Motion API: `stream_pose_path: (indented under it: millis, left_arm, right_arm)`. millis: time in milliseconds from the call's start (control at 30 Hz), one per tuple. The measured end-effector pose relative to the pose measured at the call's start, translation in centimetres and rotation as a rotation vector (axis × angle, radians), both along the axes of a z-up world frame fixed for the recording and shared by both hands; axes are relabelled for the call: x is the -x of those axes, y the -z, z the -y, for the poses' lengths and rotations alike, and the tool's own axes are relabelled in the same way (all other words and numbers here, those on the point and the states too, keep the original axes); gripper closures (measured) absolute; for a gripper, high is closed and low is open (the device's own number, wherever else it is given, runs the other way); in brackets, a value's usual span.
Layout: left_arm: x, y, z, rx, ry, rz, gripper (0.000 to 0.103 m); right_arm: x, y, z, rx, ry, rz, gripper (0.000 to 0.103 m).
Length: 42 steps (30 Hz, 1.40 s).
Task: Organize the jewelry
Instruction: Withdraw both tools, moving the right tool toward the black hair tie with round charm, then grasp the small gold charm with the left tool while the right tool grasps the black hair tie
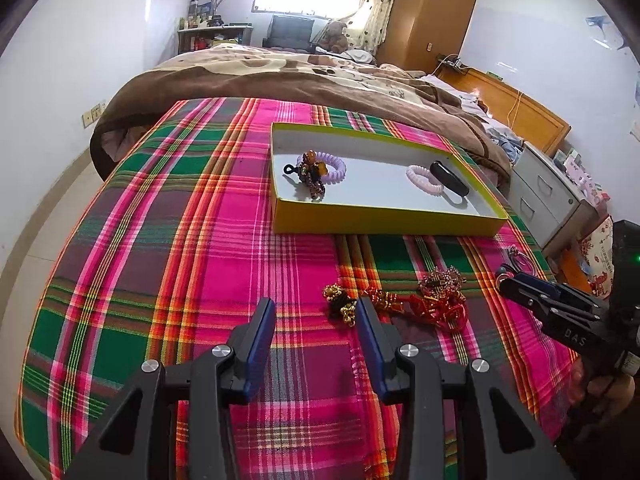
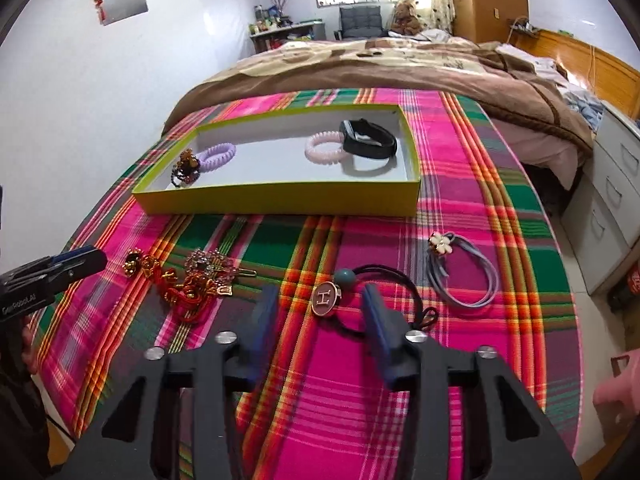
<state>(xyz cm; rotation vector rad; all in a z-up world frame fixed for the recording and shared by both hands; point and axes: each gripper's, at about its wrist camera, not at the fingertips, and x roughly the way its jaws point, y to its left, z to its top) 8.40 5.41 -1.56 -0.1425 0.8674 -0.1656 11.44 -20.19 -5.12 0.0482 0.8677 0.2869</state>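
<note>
A black hair tie with a round "H" charm and a teal bead lies on the plaid cloth between the fingers of my right gripper. The pads stand apart from it, so the gripper is open. My left gripper is open too, with bare cloth between its fingers. A gold-and-black bead ornament lies by its right fingertip. Beside that sit a red knotted ornament and a crystal hair clip. The yellow-green box farther back holds a lilac spiral tie, a beaded bracelet, a pink spiral tie and a black band.
A blue-grey hair tie with a white flower lies right of the charm tie. A brown blanket is heaped beyond the box. White drawers stand past the cloth's right edge.
</note>
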Motion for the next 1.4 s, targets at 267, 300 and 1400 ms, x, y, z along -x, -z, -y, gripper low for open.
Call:
stream_pose_path:
  millis: [267,300,1400]
  left_arm:
    - [0.0,0.3,0.1,0.003,0.007,-0.005,0.062]
    - [0.0,0.3,0.1,0.003,0.007,-0.006,0.062]
    - [-2.0,2.1,2.7,-0.09,0.034,-0.034,0.062]
  right_arm:
    - [-0.5,0.6,-0.5,0.014,-0.007,-0.042,0.074]
    - [-0.5,0.6,-0.5,0.016,-0.005,-0.041,0.075]
    - [0.7,-0.7,-0.7,-0.011,-0.009,0.012,0.091]
